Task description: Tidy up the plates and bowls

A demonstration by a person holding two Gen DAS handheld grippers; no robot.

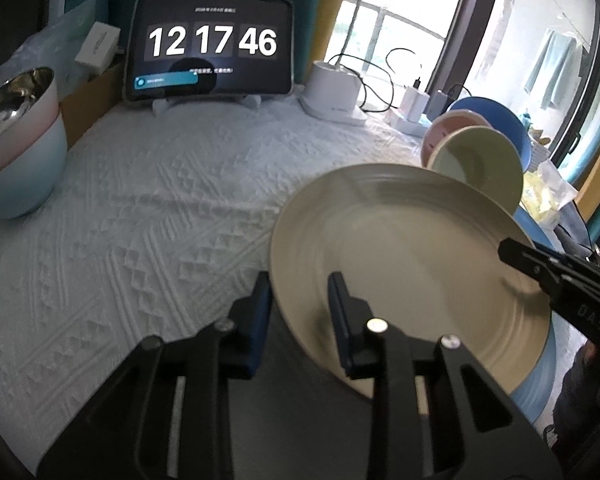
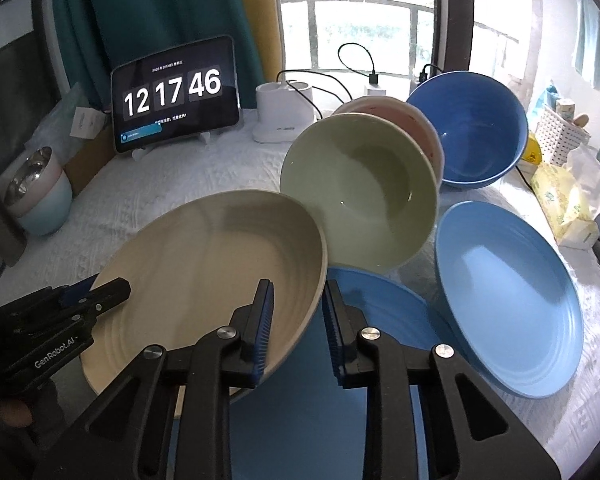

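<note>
White bumpy cloth [image 1: 140,216] covered the desk. Both tongs held one beige plate [image 2: 204,264], tipped up above a blue plate [image 2: 380,300]. Left tongs [image 1: 300,304] pinched its near rim; right tongs [image 2: 298,312] pinched the other rim. Green bowl [image 2: 360,196] leaned just behind.

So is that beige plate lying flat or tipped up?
Tipped: the beige plate slants off the cloth, both grippers clamping opposite rims.

Beige plate [image 2: 204,264], green bowl [image 2: 360,196], blue plates [image 2: 508,300], prob. pinkish bowl [image 2: 412,120], white textured cloth [image 1: 140,220].
</note>
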